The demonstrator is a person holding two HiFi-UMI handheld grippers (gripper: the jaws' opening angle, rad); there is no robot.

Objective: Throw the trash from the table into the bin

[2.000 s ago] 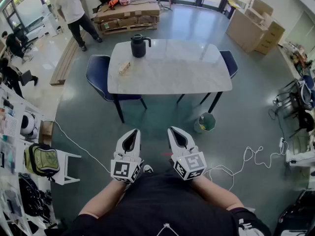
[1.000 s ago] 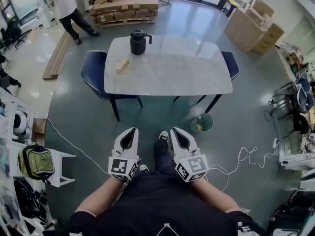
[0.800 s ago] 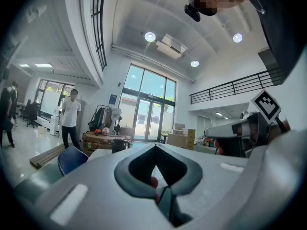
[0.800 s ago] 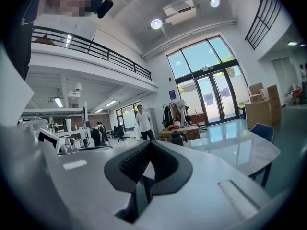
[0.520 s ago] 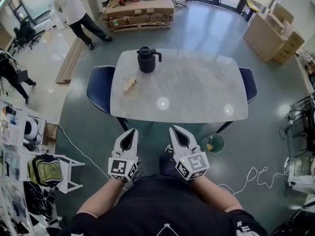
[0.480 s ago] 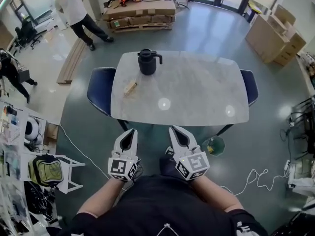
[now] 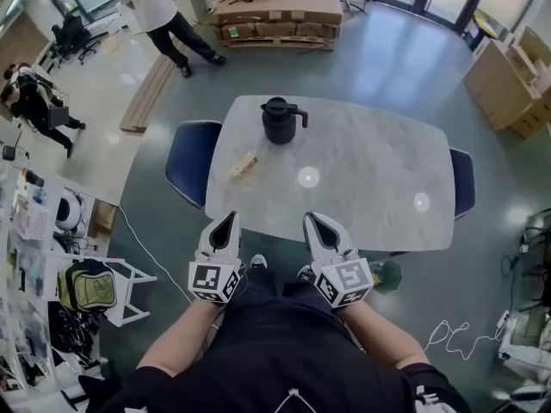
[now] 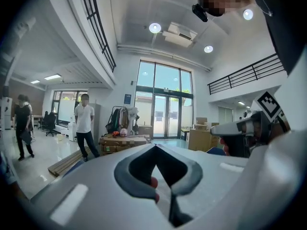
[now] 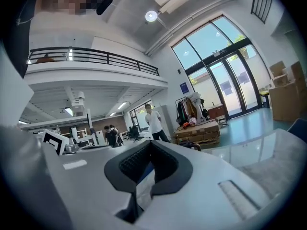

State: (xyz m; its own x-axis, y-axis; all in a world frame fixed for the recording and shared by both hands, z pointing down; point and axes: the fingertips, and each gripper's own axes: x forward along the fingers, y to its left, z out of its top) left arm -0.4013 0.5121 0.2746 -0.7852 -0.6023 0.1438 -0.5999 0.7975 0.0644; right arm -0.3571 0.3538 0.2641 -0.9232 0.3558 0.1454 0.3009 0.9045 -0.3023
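Observation:
A small tan piece of trash lies on the left part of the white marble table, in front of a black jug. The green bin stands on the floor at the table's near right corner, mostly hidden behind my right gripper's cube. My left gripper and right gripper are held side by side at the table's near edge, both shut and empty. In the left gripper view the left gripper points up over the room; the right gripper does the same in its view.
A blue chair stands at the table's left end and another at its right end. A person walks at the far left beside a pallet of boxes. A white cable lies on the floor at right.
The person has walked up to the table, so it now sits just beyond the grippers. The bin has slid behind the right gripper. Both grippers stayed shut.

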